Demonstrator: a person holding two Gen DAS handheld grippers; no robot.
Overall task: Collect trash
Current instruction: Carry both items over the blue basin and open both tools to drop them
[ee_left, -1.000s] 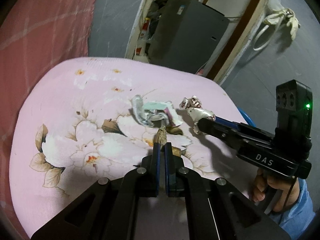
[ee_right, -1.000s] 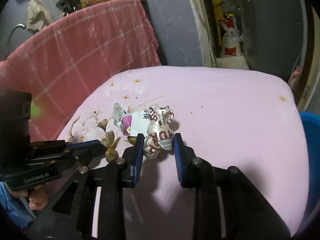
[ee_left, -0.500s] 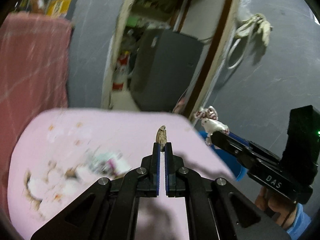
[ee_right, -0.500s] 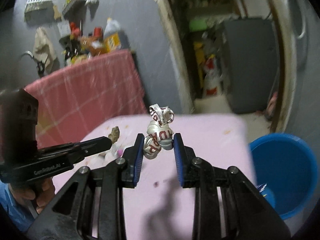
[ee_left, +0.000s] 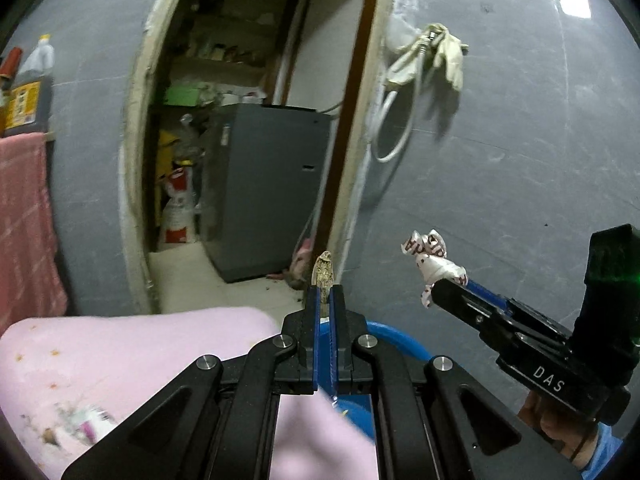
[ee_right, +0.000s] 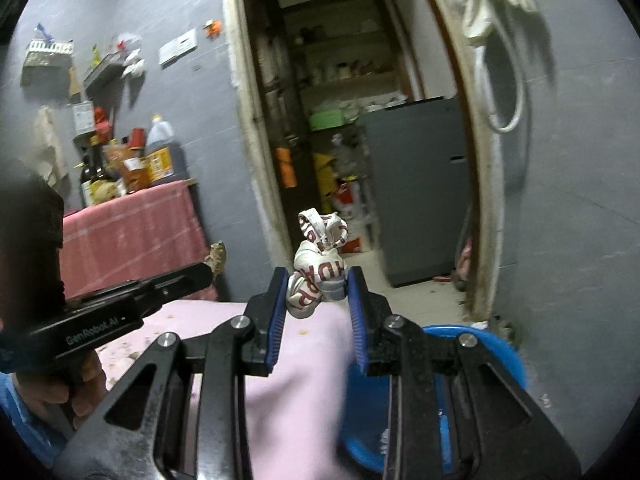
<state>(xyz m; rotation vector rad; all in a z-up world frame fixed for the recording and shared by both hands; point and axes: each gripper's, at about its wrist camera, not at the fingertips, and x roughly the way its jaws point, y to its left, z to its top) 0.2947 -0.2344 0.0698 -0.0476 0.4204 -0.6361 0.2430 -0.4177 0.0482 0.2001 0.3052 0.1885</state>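
In the left wrist view, the pink cloth (ee_left: 120,356) fills the lower left, its edge ending just before the blue bin (ee_left: 394,338) at bottom centre. The left gripper (ee_left: 326,300), pressed together, pinches a brown husk (ee_left: 323,274) over that edge. At right, the right gripper (ee_left: 436,286) clamps a crumpled wrapper (ee_left: 434,258). A grey wall and open doorway (ee_left: 248,120) lie ahead. A second ago both grippers sat low over the cloth's litter; they now hang higher, nearer the bin.
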